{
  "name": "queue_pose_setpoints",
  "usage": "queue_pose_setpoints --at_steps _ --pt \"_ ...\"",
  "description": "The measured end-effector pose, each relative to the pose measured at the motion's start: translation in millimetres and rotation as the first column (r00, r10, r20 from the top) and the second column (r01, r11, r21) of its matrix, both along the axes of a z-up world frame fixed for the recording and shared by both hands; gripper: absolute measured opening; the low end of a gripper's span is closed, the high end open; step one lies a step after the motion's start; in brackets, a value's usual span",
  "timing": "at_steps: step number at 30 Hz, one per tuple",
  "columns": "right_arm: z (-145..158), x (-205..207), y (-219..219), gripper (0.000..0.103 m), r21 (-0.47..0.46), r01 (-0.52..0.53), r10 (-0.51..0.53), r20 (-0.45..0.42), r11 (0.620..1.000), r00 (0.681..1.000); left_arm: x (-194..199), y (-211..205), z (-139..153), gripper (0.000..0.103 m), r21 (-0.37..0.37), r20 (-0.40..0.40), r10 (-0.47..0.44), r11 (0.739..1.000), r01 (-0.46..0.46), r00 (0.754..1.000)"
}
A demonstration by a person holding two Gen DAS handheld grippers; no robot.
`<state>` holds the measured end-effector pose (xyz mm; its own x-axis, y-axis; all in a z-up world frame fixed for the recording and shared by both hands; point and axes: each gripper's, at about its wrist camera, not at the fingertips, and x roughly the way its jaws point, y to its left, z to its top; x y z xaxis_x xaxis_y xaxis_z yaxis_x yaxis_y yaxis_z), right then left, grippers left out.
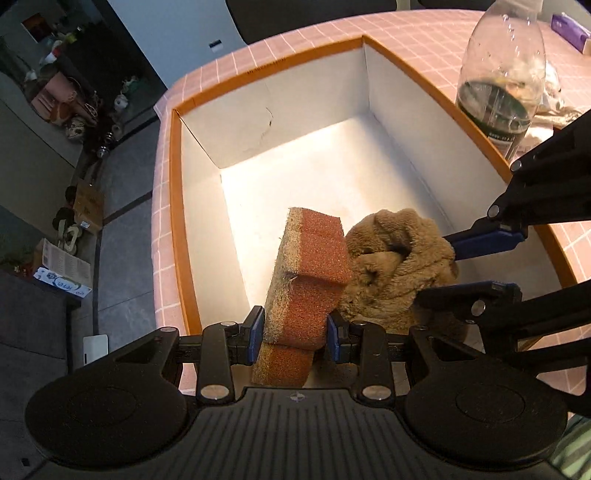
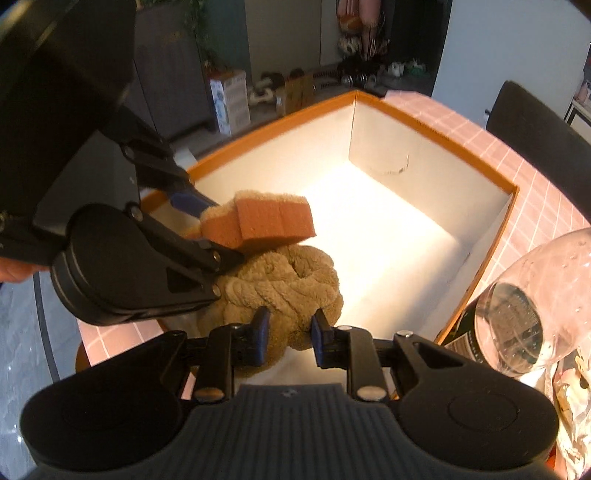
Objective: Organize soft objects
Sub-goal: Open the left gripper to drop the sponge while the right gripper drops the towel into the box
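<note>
Pink tablecloth (image 1: 424, 44) with a white grid over a rounded table. Dark chair back (image 2: 535, 122) just behind the far edge. Grey tiled floor (image 1: 122, 236) with dark joints, below and to the side. White wall (image 2: 509, 48) beyond, next to a dark doorway. Shoes (image 2: 402, 68) in a row along the floor at the wall. Small cartons (image 1: 62, 269) and a printed white box (image 2: 229, 99) on the floor. Grey cabinet (image 2: 166, 74) with foliage above. Pink bags (image 2: 364, 18) hanging farther back. Warm, bright light from above.
</note>
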<state>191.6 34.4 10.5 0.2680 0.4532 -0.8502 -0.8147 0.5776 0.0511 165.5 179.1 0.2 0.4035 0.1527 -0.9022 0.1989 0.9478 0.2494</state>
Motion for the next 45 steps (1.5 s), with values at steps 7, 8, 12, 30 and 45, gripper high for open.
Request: queue_pose_setpoints --at_steps 7,8,12,30,45 --pt "-6.8 4.7 8.3 0.027 -0.045 0.011 -0.012 -0.026 0.999 1.0 5.2 4.1 -1.7 0.051 -0.028 -0.023 -0.011 1.0 0.01 1.0" --pt "-8.1 5.1 10.4 0.027 -0.048 0.012 -0.013 -0.03 0.999 0.999 5.1 4.1 -2.1 0.052 -0.027 -0.021 -0.015 1.0 0.015 1.0" --pt "-6.4 4.0 9.3 0.029 -0.049 0.014 -0.015 -0.028 0.999 0.999 4.9 -0.5 -1.5 0.066 -0.04 -0.028 -0.029 0.999 0.028 0.999" --pt "31.5 -24.7 -15.6 0.062 0.025 0.014 -0.016 0.087 1.0 0.996 -23.5 -0.5 39.1 0.082 -0.129 0.117 -0.047 0.99 0.062 0.992" --pt "59.4 -69.4 -102.1 0.074 0.235 0.128 -0.196 0.296 0.963 0.935 -87.9 -49.1 73.6 0.08 -0.202 0.494 -0.053 0.964 0.174 0.868"
